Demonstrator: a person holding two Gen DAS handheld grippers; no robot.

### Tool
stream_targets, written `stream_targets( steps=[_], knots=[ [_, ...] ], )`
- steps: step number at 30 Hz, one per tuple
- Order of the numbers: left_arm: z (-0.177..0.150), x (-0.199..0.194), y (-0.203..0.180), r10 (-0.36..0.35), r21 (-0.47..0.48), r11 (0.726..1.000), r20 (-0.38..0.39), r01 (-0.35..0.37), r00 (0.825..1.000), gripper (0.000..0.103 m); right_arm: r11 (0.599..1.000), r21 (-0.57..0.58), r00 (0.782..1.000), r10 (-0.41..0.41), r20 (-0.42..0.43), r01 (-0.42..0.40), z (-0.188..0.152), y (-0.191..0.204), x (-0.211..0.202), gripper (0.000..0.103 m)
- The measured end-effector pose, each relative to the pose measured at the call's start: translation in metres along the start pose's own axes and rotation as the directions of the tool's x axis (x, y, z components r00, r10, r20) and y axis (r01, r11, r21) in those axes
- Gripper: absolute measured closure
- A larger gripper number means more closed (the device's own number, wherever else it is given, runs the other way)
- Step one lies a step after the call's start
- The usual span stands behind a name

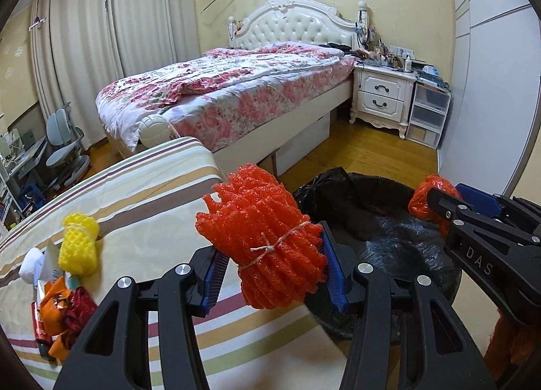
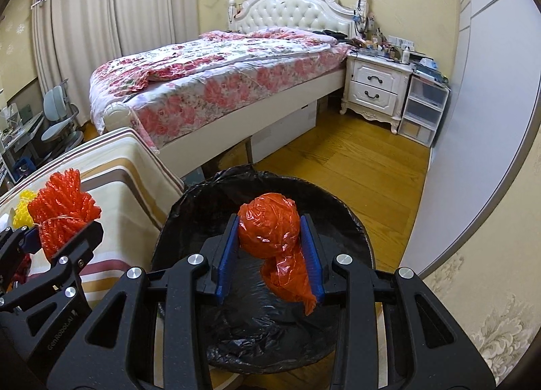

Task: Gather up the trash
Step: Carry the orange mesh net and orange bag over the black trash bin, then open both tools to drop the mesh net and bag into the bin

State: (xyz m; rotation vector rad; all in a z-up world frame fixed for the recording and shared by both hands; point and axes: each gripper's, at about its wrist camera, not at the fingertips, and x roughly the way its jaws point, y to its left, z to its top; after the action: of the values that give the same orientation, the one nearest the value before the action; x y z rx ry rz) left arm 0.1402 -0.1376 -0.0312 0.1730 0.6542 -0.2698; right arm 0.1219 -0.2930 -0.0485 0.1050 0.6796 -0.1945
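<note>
Over the bin (image 2: 189,207), lined in black, the right gripper (image 2: 270,248) is held with its blue pads pinched on a crumpled orange bag (image 2: 268,231); the bag's tail hangs down into the opening. Bag sits directly above the liner, so a plain release looks sufficient there.

Left gripper (image 1: 270,265) is clamped on a tied bundle of orange foam net (image 1: 267,238), long axis roughly upright and crosswise to the fingers. It is seen at the edge of the striped table (image 1: 152,194), just beside the bin rim (image 1: 338,184) and not yet clearly over the opening. The bin lies to its right, so a short shift that way is judged necessary before opening.

More litter is left on the table: a yellow net (image 1: 79,244) and wrappers (image 1: 57,312).
</note>
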Motion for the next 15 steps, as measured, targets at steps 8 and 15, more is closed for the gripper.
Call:
stream_targets(
  steps=[8, 15],
  knots=[
    [0.006, 0.018, -0.014, -0.009, 0.009, 1.0, -0.024, 0.01, 1.0, 0.053, 0.999, 0.033, 1.0, 0.001, -0.02, 0.0, 0.001, -0.011, 0.016, 0.068],
    [0.012, 0.029, -0.02, -0.017, -0.003, 1.0, -0.045, 0.016, 0.999, 0.053, 0.999, 0.05, 0.999, -0.008, -0.031, 0.01, 0.004, -0.018, 0.026, 0.068]
  ],
)
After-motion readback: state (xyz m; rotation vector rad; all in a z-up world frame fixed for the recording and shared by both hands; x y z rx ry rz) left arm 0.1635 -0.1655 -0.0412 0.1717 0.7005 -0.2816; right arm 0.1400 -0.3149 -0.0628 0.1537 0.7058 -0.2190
